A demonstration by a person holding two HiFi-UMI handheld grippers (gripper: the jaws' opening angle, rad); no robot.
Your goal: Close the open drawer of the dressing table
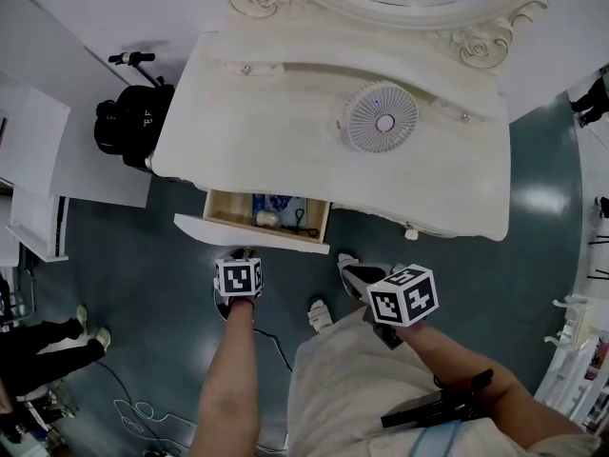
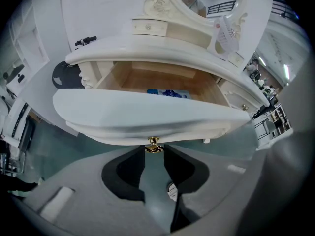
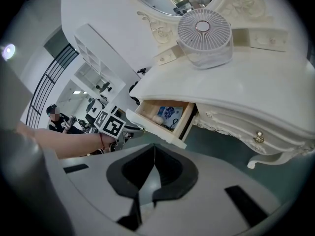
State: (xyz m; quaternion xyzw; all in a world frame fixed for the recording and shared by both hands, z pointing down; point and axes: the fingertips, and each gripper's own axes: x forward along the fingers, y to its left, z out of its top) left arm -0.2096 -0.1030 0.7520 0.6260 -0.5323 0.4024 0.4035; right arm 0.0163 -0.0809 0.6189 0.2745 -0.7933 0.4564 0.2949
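The white dressing table [image 1: 285, 93] has one drawer [image 1: 249, 232] pulled out at its front left. Its wooden inside [image 2: 147, 80] holds a blue packet [image 2: 168, 93], a small white thing and a black cord. My left gripper [image 1: 243, 258] is at the drawer's curved white front [image 2: 142, 114]. Its jaws stand partly apart with the gold knob [image 2: 154, 145] filling the gap between the tips [image 2: 154, 150]. My right gripper [image 1: 360, 276] hangs back to the right of the drawer, shut with nothing in it [image 3: 154, 147]. The drawer [image 3: 165, 119] also shows in the right gripper view.
A white round fan [image 1: 380, 117] stands on the tabletop under the mirror. A black bag [image 1: 128, 122] sits at the table's left end beside white shelving [image 1: 38, 179]. A second gold knob [image 3: 258, 136] marks the closed drawer to the right. Another person's legs [image 1: 48, 346] are at far left.
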